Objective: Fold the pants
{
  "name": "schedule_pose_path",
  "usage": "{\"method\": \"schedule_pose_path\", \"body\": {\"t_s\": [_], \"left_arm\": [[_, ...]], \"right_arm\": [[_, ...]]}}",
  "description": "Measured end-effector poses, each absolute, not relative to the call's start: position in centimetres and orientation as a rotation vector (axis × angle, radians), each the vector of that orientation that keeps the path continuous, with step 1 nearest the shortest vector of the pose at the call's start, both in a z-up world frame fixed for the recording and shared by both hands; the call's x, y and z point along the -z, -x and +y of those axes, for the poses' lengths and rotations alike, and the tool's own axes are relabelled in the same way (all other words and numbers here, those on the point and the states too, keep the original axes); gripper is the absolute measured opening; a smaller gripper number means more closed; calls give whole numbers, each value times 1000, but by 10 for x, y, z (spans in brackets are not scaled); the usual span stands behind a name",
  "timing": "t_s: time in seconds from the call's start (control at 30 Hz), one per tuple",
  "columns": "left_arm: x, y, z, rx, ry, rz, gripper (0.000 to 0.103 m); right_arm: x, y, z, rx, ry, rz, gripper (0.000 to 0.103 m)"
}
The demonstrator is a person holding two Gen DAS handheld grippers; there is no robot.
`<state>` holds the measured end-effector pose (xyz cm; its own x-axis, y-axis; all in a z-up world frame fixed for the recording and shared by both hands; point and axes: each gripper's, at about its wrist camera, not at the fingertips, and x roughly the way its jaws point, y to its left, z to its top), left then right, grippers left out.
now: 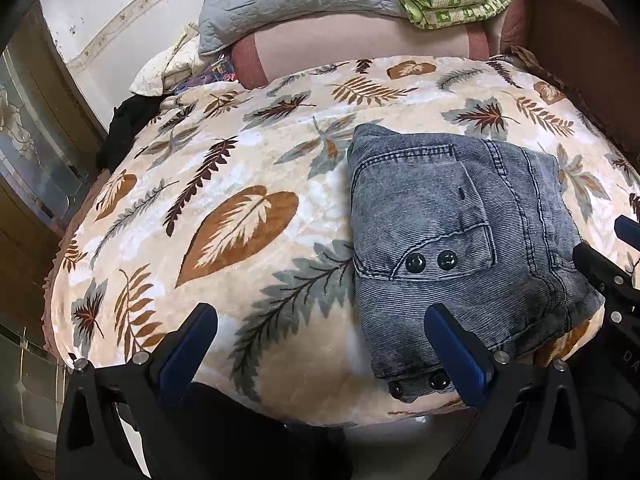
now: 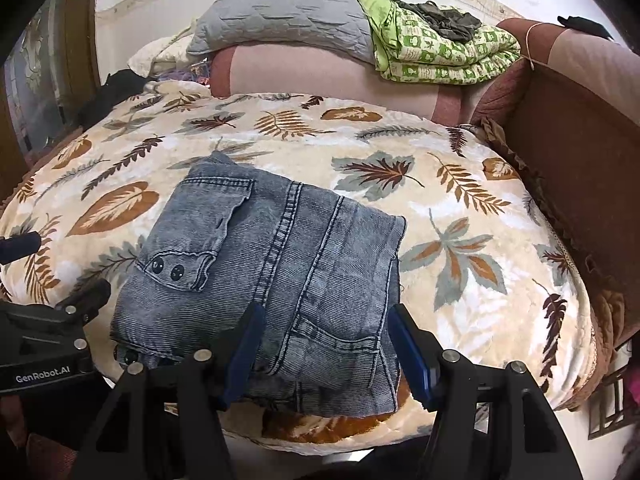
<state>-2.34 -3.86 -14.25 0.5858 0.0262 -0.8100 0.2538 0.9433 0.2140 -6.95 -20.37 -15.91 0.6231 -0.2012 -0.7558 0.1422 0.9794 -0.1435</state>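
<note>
Both tongs stand wide open and hold nothing: the left gripper (image 1: 320, 332) over the leaf-print blanket (image 1: 240, 184), the right gripper (image 2: 326, 332) over the near edge of the folded pants (image 2: 272, 264). These lie flat near the bed's front edge, with free blanket all around. Behind are a grey pillow (image 2: 280, 20) and a green quilt (image 2: 448, 52).

I count one folded pair of pants (image 2: 280, 256) on one leaf-print blanket (image 2: 460, 184), with four dark buttons on it: two on the pocket flap (image 2: 166, 270) and two at the near edge (image 1: 418, 384). I hold two hand-held grippers, left (image 1: 320, 344) and right (image 2: 326, 340). Behind lie one grey pillow (image 2: 288, 16) and one green folded quilt (image 2: 444, 52).
</note>
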Motion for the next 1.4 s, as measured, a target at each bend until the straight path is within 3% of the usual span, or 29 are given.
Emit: {"method": "schedule_pose_path", "body": {"t_s": [1.07, 1.4], "left_arm": [[132, 37, -40, 145, -332, 915, 103], [152, 14, -34, 153, -325, 956, 103]], "right_arm": [[147, 85, -204, 216, 75, 850, 70], [170, 75, -252, 220, -89, 892, 72]]}}
